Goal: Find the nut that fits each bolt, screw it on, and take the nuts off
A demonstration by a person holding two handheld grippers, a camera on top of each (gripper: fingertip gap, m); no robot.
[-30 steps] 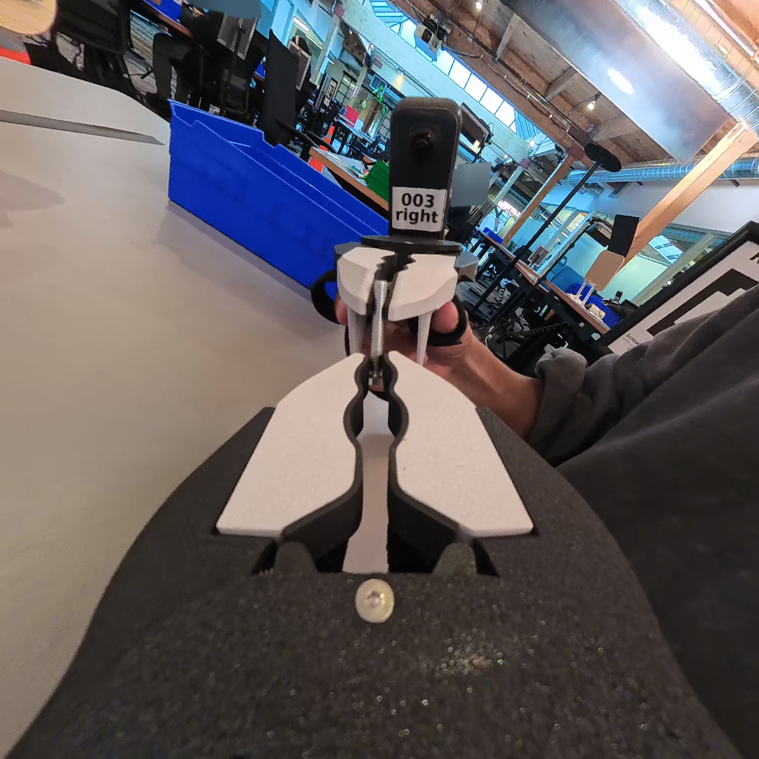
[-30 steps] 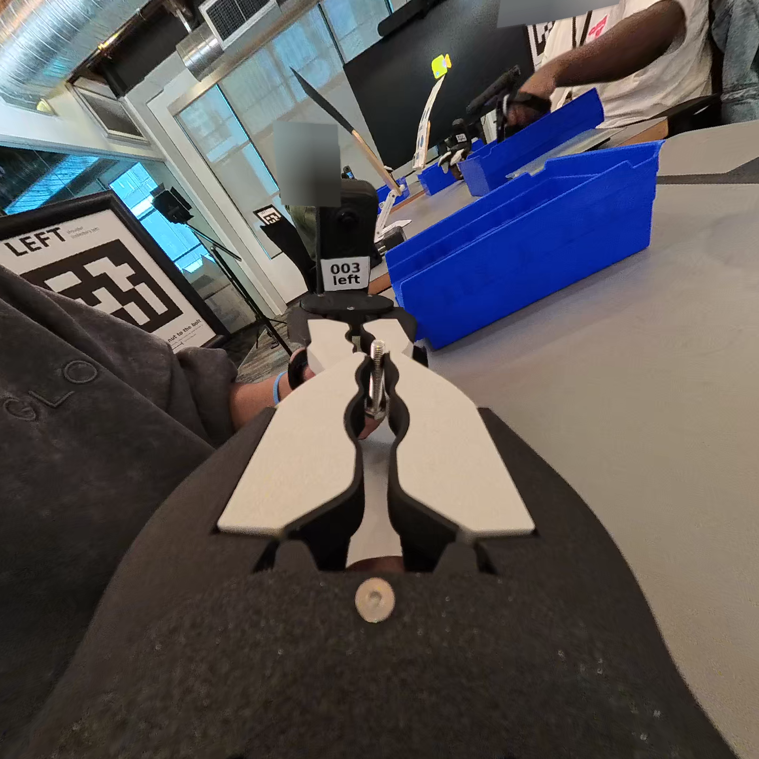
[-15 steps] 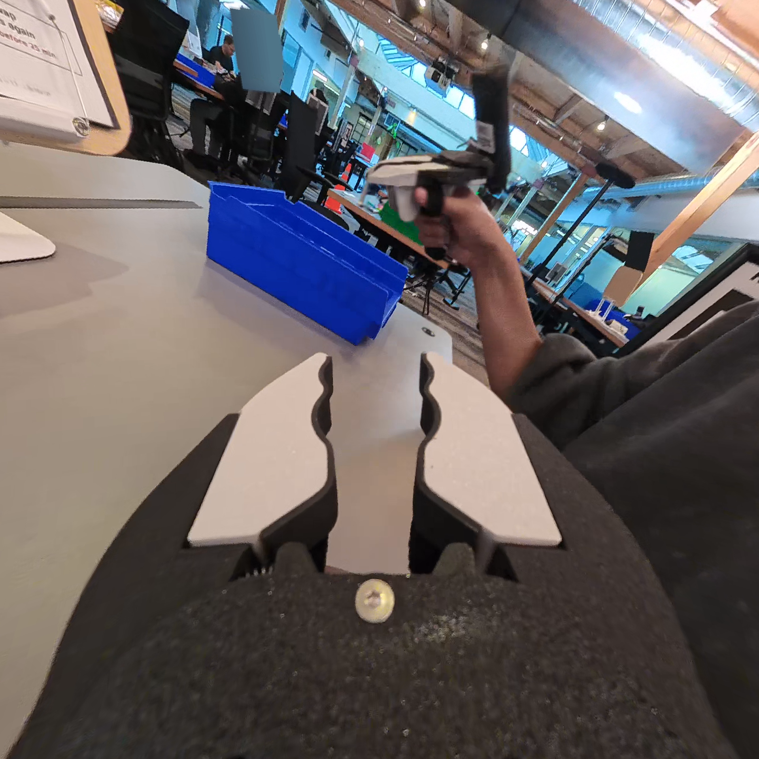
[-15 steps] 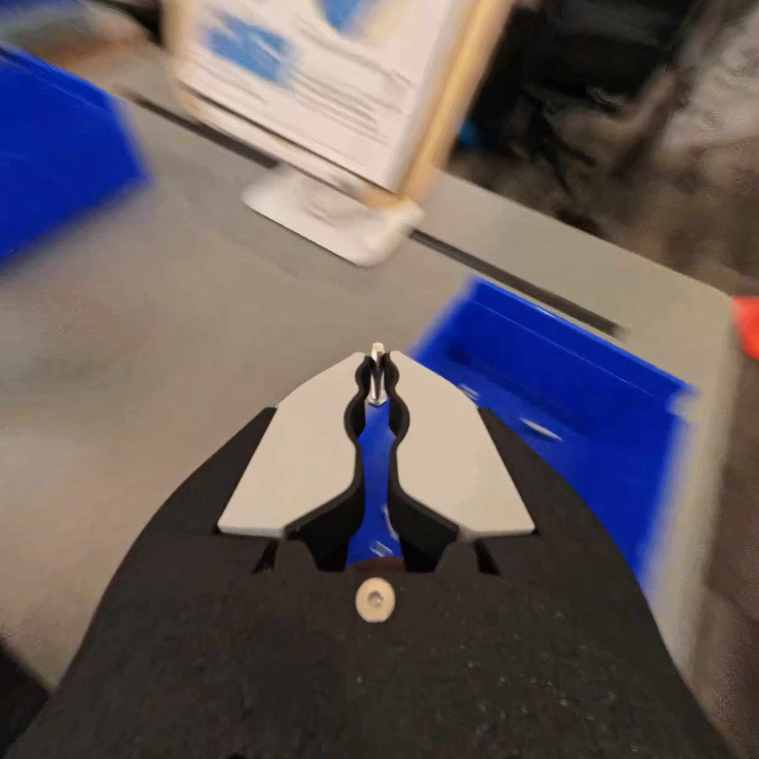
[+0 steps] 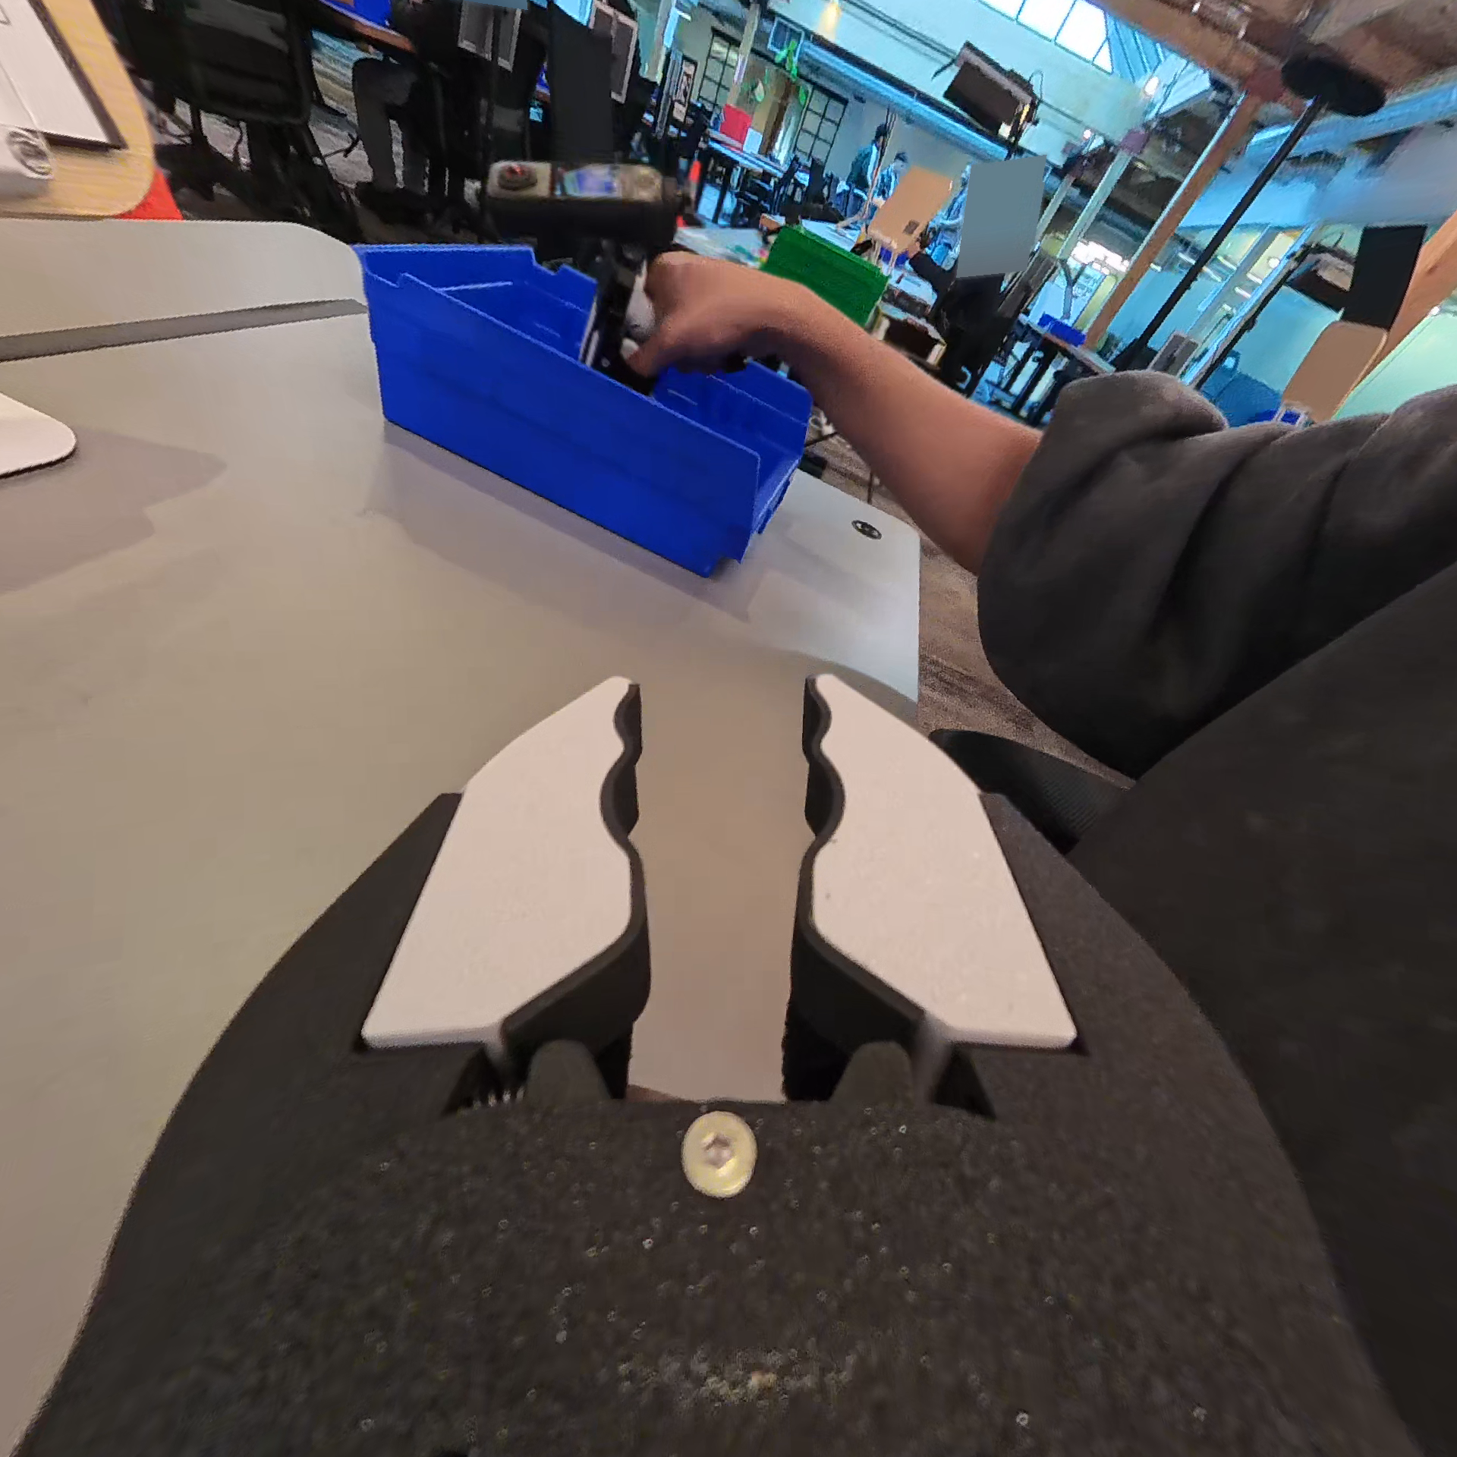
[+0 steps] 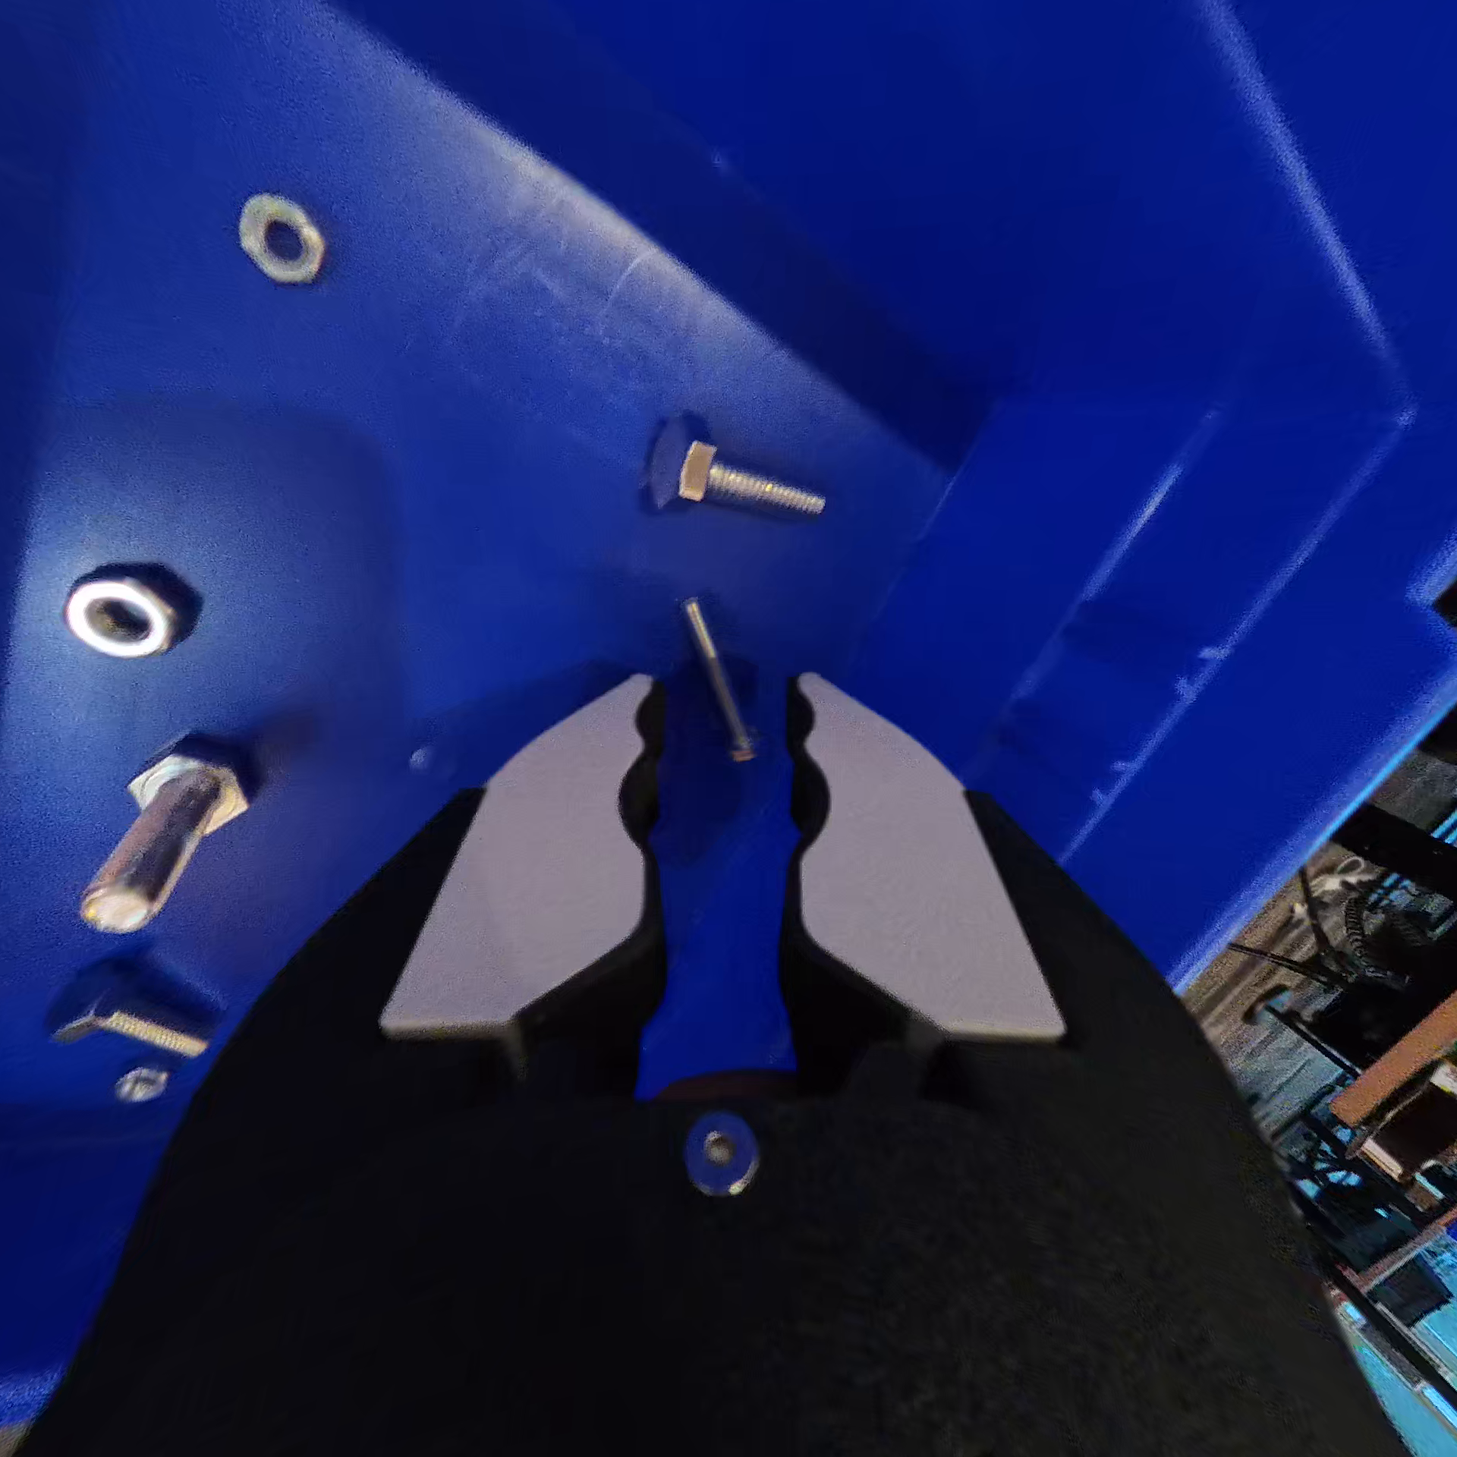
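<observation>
With the right gripper (image 6: 721, 709) spread inside the blue plastic bin (image 6: 1104, 552) over a thin silver bolt (image 6: 716, 678) apparently lying loose, and the left gripper (image 5: 719, 757) wide and empty above the grey table (image 5: 236, 709), I judge choosing another bolt-and-nut pair comes next.

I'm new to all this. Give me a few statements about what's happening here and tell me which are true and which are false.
1. The left hand-held gripper is open and holds nothing. True.
2. The right hand-held gripper is clamped on the thin bolt. False: its jaws are apart and the bolt lies loose between the tips on the bin floor.
3. The right hand-held gripper reaches inside the blue bin. True.
4. The bin holds only bolts. False: loose nuts are there too, such as a flat nut and a thick nut.
5. The short bolt has a nut screwed on it. False: its thread is bare.
</observation>
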